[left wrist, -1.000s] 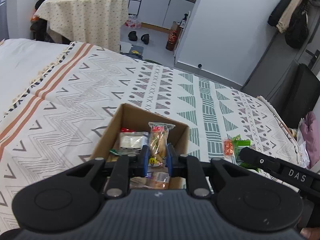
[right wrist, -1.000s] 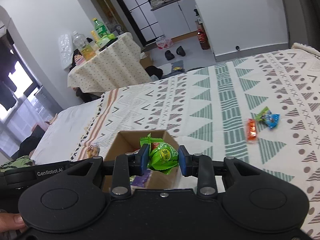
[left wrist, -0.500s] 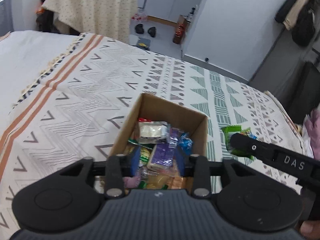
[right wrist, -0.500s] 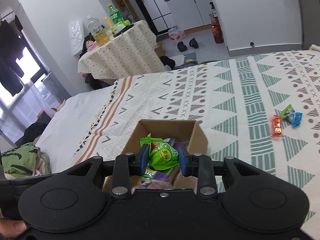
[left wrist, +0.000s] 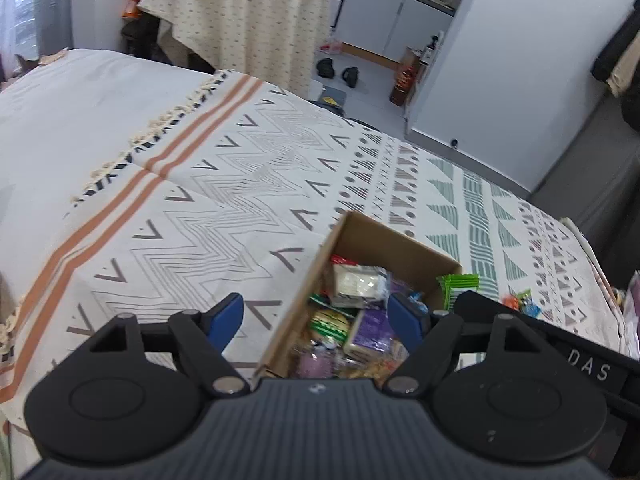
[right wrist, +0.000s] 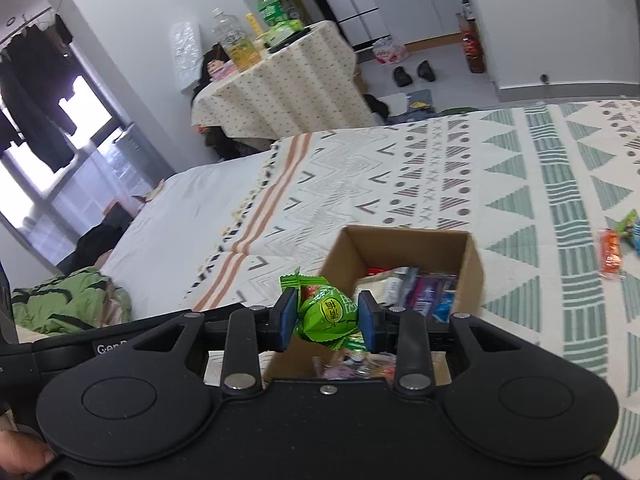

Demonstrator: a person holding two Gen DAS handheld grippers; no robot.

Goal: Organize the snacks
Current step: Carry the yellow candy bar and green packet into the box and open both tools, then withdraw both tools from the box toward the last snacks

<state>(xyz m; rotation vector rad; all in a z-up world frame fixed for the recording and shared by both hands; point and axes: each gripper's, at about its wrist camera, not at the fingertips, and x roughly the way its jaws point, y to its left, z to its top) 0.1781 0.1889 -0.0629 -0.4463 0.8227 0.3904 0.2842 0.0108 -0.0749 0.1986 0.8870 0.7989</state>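
Snacks fill the cardboard box (left wrist: pixel 396 246) on the bed just ahead of both tongs, left tongs (left wrist: pixel 316 320) just spread apart and empty, right tongs (right wrist: pixel 326 320) easing yet clamped on a green candy (right wrist: pixel 326 314), loose wrappers (right wrist: pixel 610 252) lying well off right.

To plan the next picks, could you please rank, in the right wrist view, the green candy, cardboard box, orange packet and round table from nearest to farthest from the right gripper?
1. Green candy, between the right gripper's pads.
2. Cardboard box, just ahead.
3. Orange packet, right, on the bedspread.
4. Round table, across the room.
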